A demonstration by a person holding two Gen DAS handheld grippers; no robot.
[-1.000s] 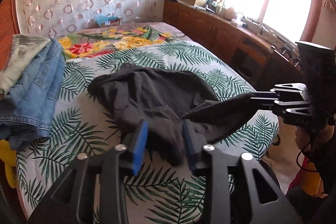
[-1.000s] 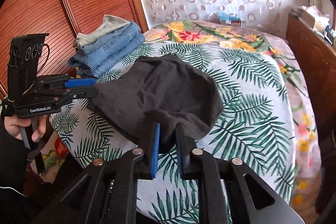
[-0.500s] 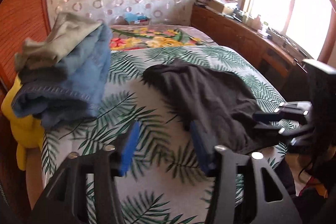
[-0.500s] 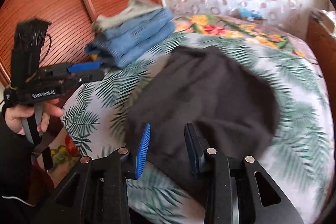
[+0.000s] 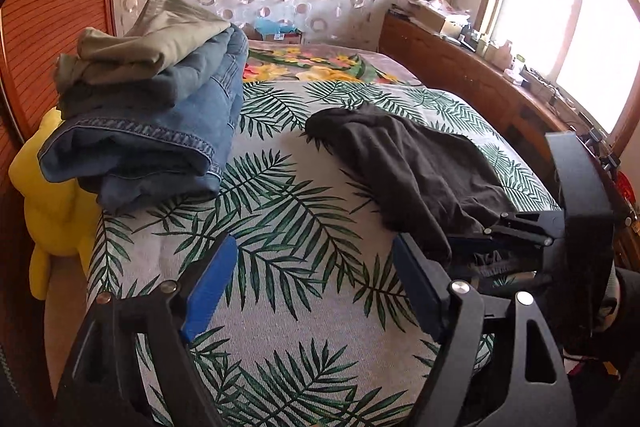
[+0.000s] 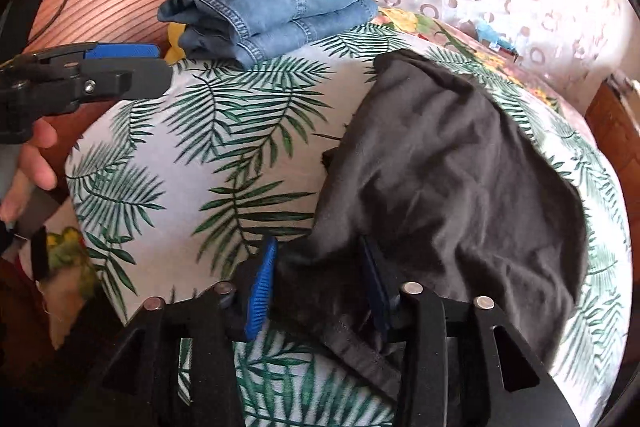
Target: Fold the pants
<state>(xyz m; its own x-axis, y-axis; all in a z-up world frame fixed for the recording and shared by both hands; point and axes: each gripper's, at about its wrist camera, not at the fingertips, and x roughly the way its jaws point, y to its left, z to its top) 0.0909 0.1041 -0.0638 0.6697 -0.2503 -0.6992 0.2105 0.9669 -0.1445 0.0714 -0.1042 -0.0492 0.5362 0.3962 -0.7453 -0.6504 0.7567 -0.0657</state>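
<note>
Dark grey pants (image 5: 408, 163) lie crumpled on the right half of the bed (image 5: 280, 211). My left gripper (image 5: 314, 287) hovers over bare bedspread to the left of them, its jaws opening wide with nothing between them. My right gripper (image 6: 318, 283) is at the near edge of the pants (image 6: 440, 163), its jaws closing on a bunch of cloth by the waistband. In the left wrist view the right gripper (image 5: 492, 231) holds that edge lifted off the bed. The left gripper (image 6: 160, 67) shows at the left of the right wrist view, in a person's hand.
A stack of folded jeans with khaki pants on top (image 5: 152, 131) sits at the bed's far left. A yellow plush toy (image 5: 52, 211) lies beside it, against a wooden sliding door. A cluttered wooden cabinet (image 5: 480, 83) runs under the window on the right.
My left gripper let go of the pants, opened and swung left over the bedspread. My right gripper opened, dropped closer to the bed and now closes on the pants' near edge.
</note>
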